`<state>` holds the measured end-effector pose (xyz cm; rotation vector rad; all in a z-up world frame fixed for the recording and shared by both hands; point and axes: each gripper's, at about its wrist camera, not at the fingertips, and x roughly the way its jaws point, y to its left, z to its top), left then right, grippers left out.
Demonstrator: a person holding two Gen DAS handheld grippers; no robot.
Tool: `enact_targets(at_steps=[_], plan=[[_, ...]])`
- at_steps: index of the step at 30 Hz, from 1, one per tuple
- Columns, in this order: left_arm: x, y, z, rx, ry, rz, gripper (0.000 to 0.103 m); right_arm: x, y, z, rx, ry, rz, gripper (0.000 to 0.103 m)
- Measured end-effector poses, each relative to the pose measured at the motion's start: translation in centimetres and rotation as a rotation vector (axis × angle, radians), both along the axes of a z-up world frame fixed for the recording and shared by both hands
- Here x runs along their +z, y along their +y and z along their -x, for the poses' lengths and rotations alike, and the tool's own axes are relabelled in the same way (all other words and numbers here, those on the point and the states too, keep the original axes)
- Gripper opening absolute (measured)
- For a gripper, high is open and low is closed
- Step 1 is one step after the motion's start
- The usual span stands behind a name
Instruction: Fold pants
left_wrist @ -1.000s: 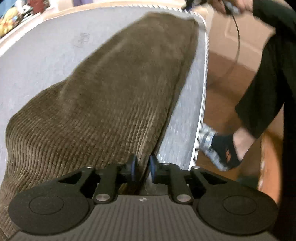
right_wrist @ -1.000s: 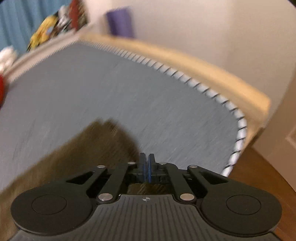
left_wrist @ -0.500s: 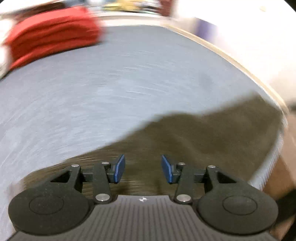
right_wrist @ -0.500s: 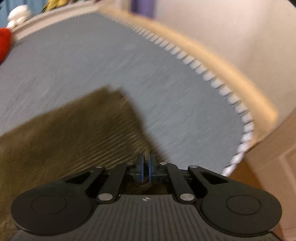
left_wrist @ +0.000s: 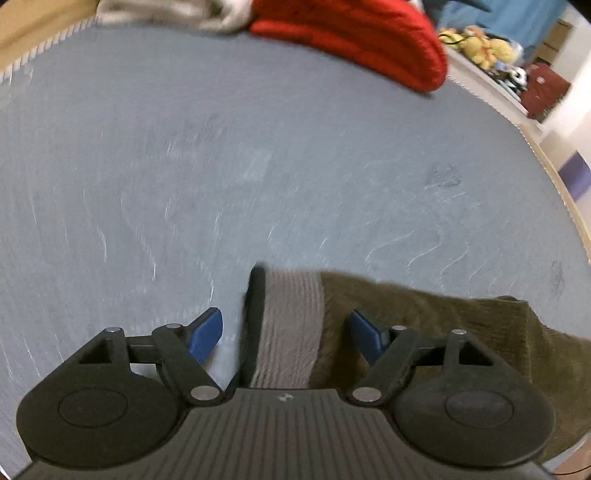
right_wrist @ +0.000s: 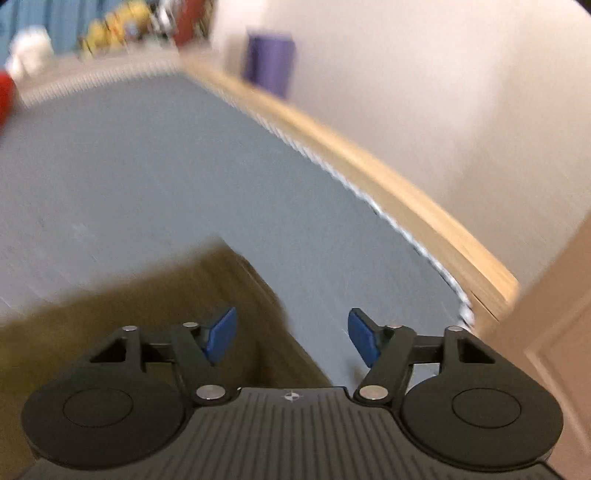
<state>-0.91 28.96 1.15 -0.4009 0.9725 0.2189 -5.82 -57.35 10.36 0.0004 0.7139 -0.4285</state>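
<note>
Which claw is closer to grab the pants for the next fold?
Probably the left claw: it is open, with the brown pants' grey band edge between its fingers. The right claw, also open, straddles only a corner.

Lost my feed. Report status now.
Left gripper and right gripper open, just released. Brown pants lie folded on grey mattress. Red garment far off.

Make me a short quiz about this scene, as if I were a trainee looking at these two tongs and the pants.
1. True or false: the left tongs grip the brown pants.
2. Which colour is the folded cloth at the far side of the grey mattress: A red, B green, C white?
3. Fill in: the right tongs stand ____.

Key: 1 false, they have just opened and the pads clear the fabric; 2 A; 3 open, having just opened.
</note>
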Motion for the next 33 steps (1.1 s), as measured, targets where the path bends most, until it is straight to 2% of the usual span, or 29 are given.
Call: enact_targets(at_steps=[2, 4, 5, 6, 7, 8, 11, 12, 14, 15, 16, 17, 18, 20, 22, 24, 26, 28, 29, 30, 31, 32, 33], plan=[[-1.1, 0.8, 0.5, 0.01, 0.012, 0.088, 0.081, 0.8, 1.7, -0.2, 0.067, -0.06, -0.033, 0.078], [-1.3, 0.9, 1.0, -0.019, 0.008, 0.139, 0.051, 0.9, 3.3, -0.6, 0.135, -0.097, -0.086, 0.084], [-0.4, 0.5, 1.6, -0.04, -0.008, 0.118, 0.04, 0.7, 4.0, -0.9, 0.166, -0.1, -0.13, 0.084], [0.7, 0.6, 2.3, -0.064, -0.034, 0.103, 0.031, 0.4, 4.3, -1.3, 0.19, -0.093, -0.167, 0.084], [2.3, 0.1, 3.1, -0.083, -0.085, 0.11, 0.027, 0.0, 4.9, -1.6, 0.207, -0.084, -0.2, 0.084], [3.9, 0.1, 4.4, -0.076, -0.134, 0.134, 0.027, -0.4, 5.3, -1.9, 0.213, -0.077, -0.223, 0.084], [5.5, 0.1, 7.4, -0.02, -0.159, 0.134, 0.026, -1.2, 6.2, -2.4, 0.233, -0.067, -0.262, 0.082], [5.3, 0.3, 7.8, -0.004, -0.139, 0.136, 0.027, -1.6, 6.1, -2.7, 0.242, -0.064, -0.268, 0.081], [4.0, 0.0, 7.4, -0.016, -0.064, 0.114, 0.035, -1.8, 6.8, -2.8, 0.239, -0.041, -0.262, 0.081], [3.0, -0.4, 7.0, -0.022, -0.003, 0.065, 0.048, -2.2, 6.8, -3.2, 0.227, -0.017, -0.256, 0.081], [2.4, -1.4, 6.1, -0.011, 0.037, -0.014, 0.044, -2.5, 6.9, -3.2, 0.213, 0.016, -0.254, 0.081], [2.7, -2.0, 6.0, 0.006, 0.037, -0.111, 0.047, -3.3, 6.8, -3.5, 0.195, 0.063, -0.243, 0.081], [3.5, -2.6, 6.0, 0.0, -0.011, -0.167, 0.049, -4.0, 7.0, -3.7, 0.175, 0.101, -0.219, 0.081], [5.6, -3.8, 6.2, -0.03, -0.142, -0.2, 0.049, -4.6, 6.8, -4.3, 0.149, 0.128, -0.184, 0.081], [7.1, -5.2, 6.2, -0.099, -0.268, -0.169, 0.049, -4.5, 6.3, -4.4, 0.116, 0.122, -0.184, 0.081], [7.5, -6.9, 5.2, -0.173, -0.336, -0.135, 0.048, -4.0, 5.8, -4.3, 0.093, 0.086, -0.205, 0.081], [6.8, -8.5, 3.4, -0.229, -0.32, -0.134, 0.039, -3.9, 5.6, -4.2, 0.085, 0.051, -0.214, 0.081], [5.4, -9.1, 1.7, -0.273, -0.277, -0.144, 0.024, -3.7, 5.2, -4.2, 0.08, 0.02, -0.215, 0.081], [4.5, -9.4, 0.7, -0.298, -0.24, -0.144, 0.021, -3.6, 4.9, -4.2, 0.077, 0.002, -0.22, 0.081], [3.4, -9.3, 0.2, -0.315, -0.196, -0.157, 0.017, -3.5, 4.7, -4.3, 0.072, -0.017, -0.228, 0.081], [1.6, -9.3, -0.7, -0.313, -0.098, -0.206, 0.002, -3.5, 4.3, -4.5, 0.067, -0.032, -0.235, 0.081], [-1.1, -8.3, -1.7, -0.283, 0.047, -0.242, 0.003, -3.4, 4.0, -4.4, 0.061, -0.046, -0.24, 0.081], [-2.2, -7.3, -1.9, -0.259, 0.049, -0.193, 0.003, -3.2, 3.6, -4.4, 0.053, -0.061, -0.243, 0.081]])
